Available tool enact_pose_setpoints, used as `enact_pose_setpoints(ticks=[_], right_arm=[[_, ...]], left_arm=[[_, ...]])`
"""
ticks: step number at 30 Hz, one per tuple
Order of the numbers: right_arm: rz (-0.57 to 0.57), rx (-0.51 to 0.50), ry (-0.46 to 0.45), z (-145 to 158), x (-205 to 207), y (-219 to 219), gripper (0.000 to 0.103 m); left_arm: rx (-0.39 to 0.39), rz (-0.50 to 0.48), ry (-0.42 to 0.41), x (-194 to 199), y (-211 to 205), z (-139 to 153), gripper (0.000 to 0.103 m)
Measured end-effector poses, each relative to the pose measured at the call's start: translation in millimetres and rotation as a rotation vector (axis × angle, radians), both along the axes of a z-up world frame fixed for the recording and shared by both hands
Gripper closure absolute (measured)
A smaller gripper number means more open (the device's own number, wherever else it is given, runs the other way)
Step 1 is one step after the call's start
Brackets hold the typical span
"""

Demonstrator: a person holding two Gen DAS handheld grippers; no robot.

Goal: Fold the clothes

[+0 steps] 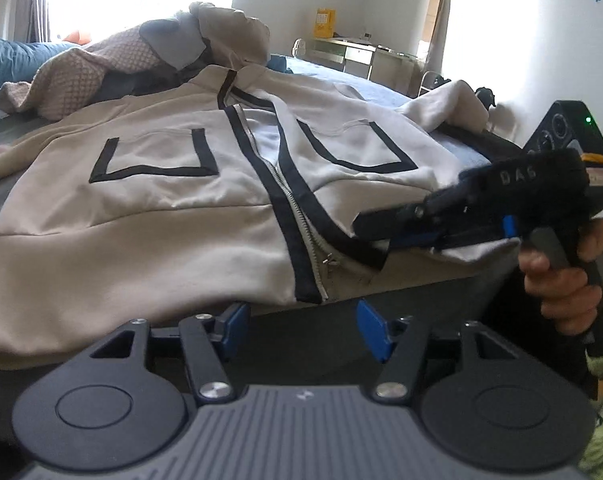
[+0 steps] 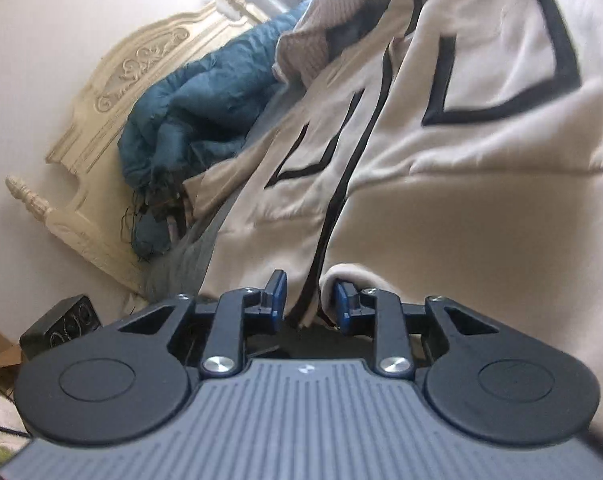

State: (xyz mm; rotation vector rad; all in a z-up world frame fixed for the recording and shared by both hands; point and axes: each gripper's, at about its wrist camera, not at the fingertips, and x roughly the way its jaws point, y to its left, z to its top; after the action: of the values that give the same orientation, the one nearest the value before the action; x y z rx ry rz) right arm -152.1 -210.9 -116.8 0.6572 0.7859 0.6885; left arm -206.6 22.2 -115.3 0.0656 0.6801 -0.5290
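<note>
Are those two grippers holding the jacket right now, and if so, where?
The left gripper is open and holds nothing. The right gripper straddles the bottom hem of the cream zip-up jacket beside the zipper; whether it still pinches the hem cannot be told.

the right tool [image 2: 308, 300] sits at the hem of a cream zip jacket [image 2: 441, 184] with black trim, its jaws slightly apart and the black-edged hem between them. beyond the jacket's far edge lies a bunched teal quilt [image 2: 197, 108], against a carved cream headboard [image 2: 113, 92].
</note>
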Motion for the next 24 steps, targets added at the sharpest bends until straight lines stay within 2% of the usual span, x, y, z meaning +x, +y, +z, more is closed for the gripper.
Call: enact_pose_setpoints(ticks=[2,5,7,8,9,13,16,19,24], right_arm=[[0.010,-0.002,0.002,-1.7,0.4,3.3,0.076],[-0.011,0.042,-0.048,6.9,0.8,-0.2,0.076],[-0.025,0.054,-0.080,11.2,1.1,-3.9,0.075],[-0.024,0.025,-0.090,12.6,1.5,-2.6,0.075],[-0.010,-0.025,-0.106,13.9,0.6,-0.7,0.075],[0.148,-0.350,-0.289,26.3,-11.3,26.3,0.075],[0.299,-0.515,-0.408,32.3,-18.6,44.2,0.069],[0.443,-0.647,-0.490,31.4,-24.2,60.8,0.062],[0.543,-0.933,-0.645,19.2,-38.7,80.4,0.062]], left_arm=[[0.024,0.011,-0.055,-0.4,-1.0,4.4,0.043],[0.033,0.018,-0.133,-0.3,2.5,14.2,0.040],[0.069,0.002,-0.125,5.1,3.0,13.4,0.038],[0.101,-0.006,-0.120,7.6,2.4,10.8,0.038],[0.130,-0.020,-0.122,8.8,2.1,8.2,0.038],[0.247,-0.117,-0.126,13.5,2.9,-0.7,0.038],[0.314,-0.194,-0.127,17.8,6.4,-5.3,0.038],[0.368,-0.259,-0.132,19.9,8.2,-7.1,0.038],[0.494,-0.325,-0.181,16.3,1.0,-13.2,0.038]])
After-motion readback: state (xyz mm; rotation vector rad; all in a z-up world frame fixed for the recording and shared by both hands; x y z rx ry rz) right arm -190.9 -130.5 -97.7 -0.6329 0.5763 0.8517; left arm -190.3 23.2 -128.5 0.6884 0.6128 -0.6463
